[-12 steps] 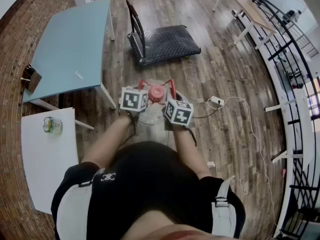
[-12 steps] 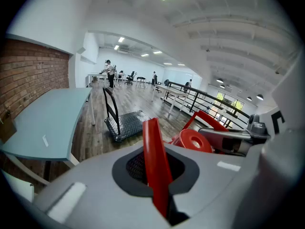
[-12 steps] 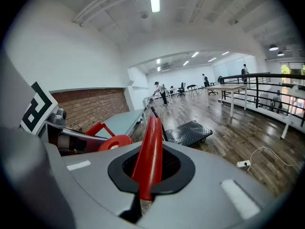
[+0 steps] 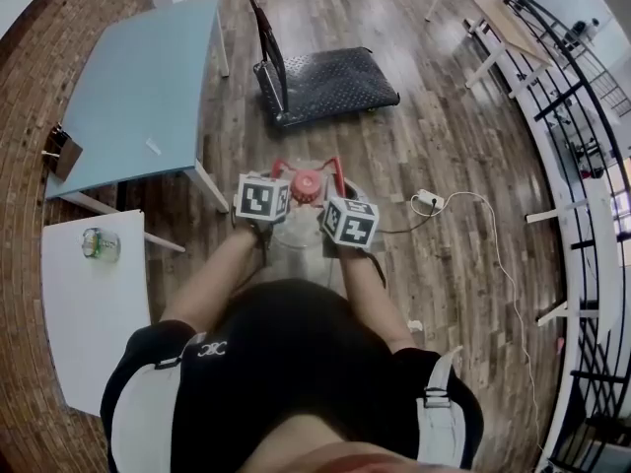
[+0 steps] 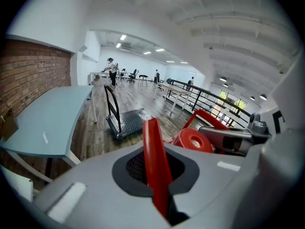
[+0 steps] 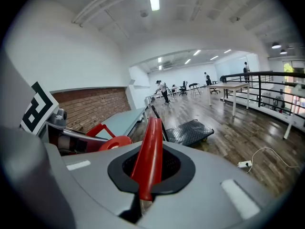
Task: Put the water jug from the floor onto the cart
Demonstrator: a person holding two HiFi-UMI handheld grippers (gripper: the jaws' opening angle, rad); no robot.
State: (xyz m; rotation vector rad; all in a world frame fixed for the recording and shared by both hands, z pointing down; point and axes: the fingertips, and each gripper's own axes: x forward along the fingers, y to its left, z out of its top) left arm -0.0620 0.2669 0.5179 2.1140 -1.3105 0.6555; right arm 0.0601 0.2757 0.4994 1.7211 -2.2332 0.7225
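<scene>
Here we go, both grippers on the load: the left gripper (image 5: 156,185) has its jaws pressed together on a red handle strip (image 5: 153,151) of the water jug (image 4: 299,227), and the right gripper (image 6: 144,180) is clamped the same way on the matching strip (image 6: 148,147) on the other side. A grip at each side looks chosen to share the weight and keep the jug level, with the red cap (image 4: 308,183) upright between them. The jug is right in front of the person, with the cart (image 4: 327,85) at 12 o'clock from it and well apart, its deck bare. So by my reading the carry is barely begun. From above I can't tell whether the jug's base has left the wooden floor (image 4: 434,146). That head view gives the layout: a blue tabletop (image 4: 148,77) at 10 o'clock, a white tabletop (image 4: 79,333) at 8 o'clock with a small item on it, and a power strip (image 4: 426,200) with its cable at 3 o'clock, something to step round. What it doesn't show is the bite itself, because the marker cubes cover it. The two gripper views show that plainly, red plastic pinched in dark padded jaws. Each also catches the other gripper beside the cap, and the cart's upright push handle (image 5: 112,106) facing the person.
</scene>
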